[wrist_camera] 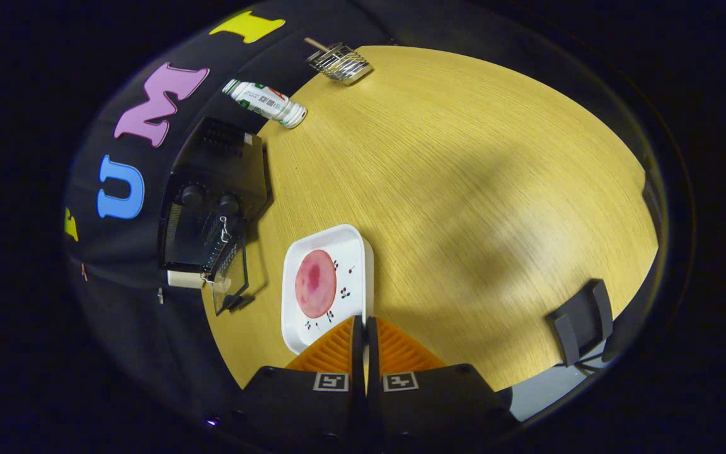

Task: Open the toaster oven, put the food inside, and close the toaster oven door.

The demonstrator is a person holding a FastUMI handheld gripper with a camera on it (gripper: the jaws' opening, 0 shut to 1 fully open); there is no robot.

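Colours on my feed: black, white, pink and pale wood.

I saw a yellow-tan table [464, 189] with fine wood grain. The toaster oven [215, 189] was black. The tray [353, 252] was white with small dark-red cherry sprigs, and the round slice of food [316, 284] was pink with a darker red blotch. My gripper [364, 328] had ribbed orange fingers [334, 350] on black bodies bearing black-and-white square markers, the fingers nearly together at the tray's rim. The bottle [265, 101] was white with green and red print; the wire rack [339, 62] was silver.

A white-and-green bottle [265, 103] lies near a wire rack [339, 62] at the wooden table's [464, 189] far edge.
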